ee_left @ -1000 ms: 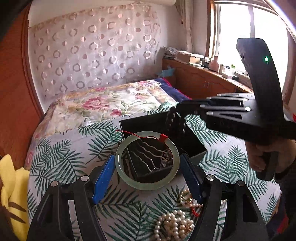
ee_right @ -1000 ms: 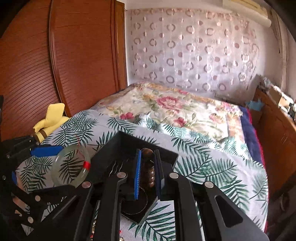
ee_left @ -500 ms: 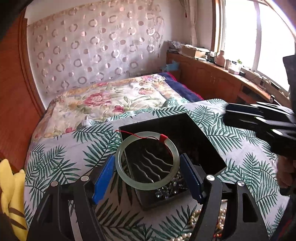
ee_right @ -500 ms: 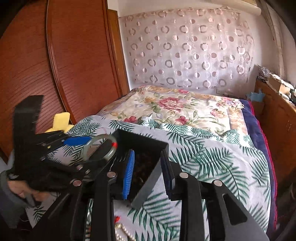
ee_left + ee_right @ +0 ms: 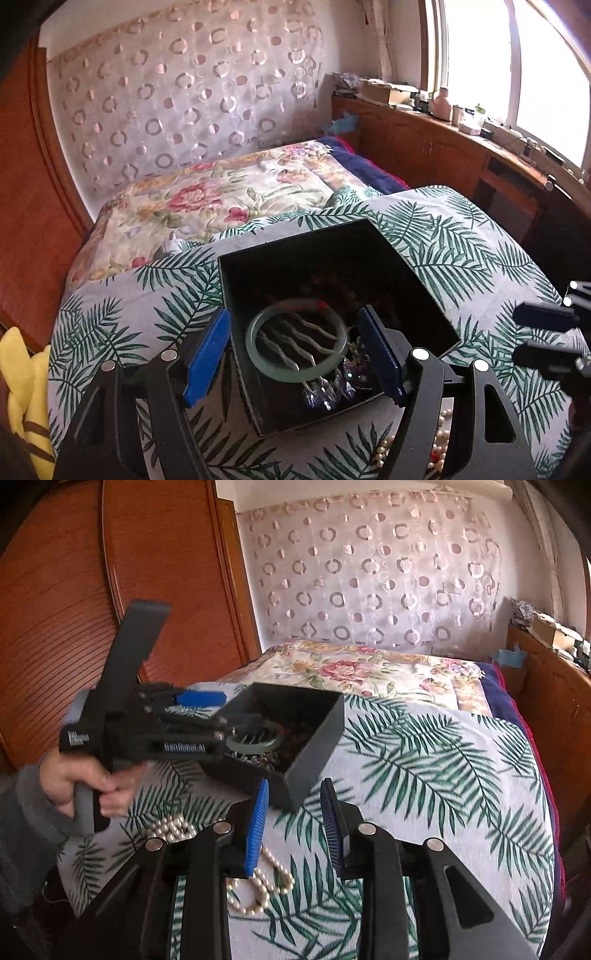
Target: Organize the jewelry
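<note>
Since a second ago the pale green jade bangle (image 5: 296,339) has gone from between the left gripper's (image 5: 295,354) blue pads to lying inside the black jewelry box (image 5: 424,299); the right gripper (image 5: 293,829) has pulled back out of the box, leaving its dark bead bracelet there.

Bangle: smooth, round, translucent, lying near flat on the wavy grey ridges of the box insert, ring opening facing up, red thread tie at its far edge. Being a circle, it has no long axis. Left gripper's pads stand wide on either side of it with gaps both sides, nothing gripped.

Box: square, matte black, rigid walls, open top, one corner pointing at the right gripper. Purple-clear faceted beads (image 5: 328,387) are heaped in the near corner just past the bangle.

Right gripper: jaws narrowly apart, nothing between them, hanging just short of the box's near corner.

Pearl strand (image 5: 258,882), small round cream beads, loops loose on the palm-leaf print cloth (image 5: 424,775) under and left of the right gripper, with more piled near the person's left hand (image 5: 85,782). Cloth to the right of the box is open up to the table's curved edge.
</note>
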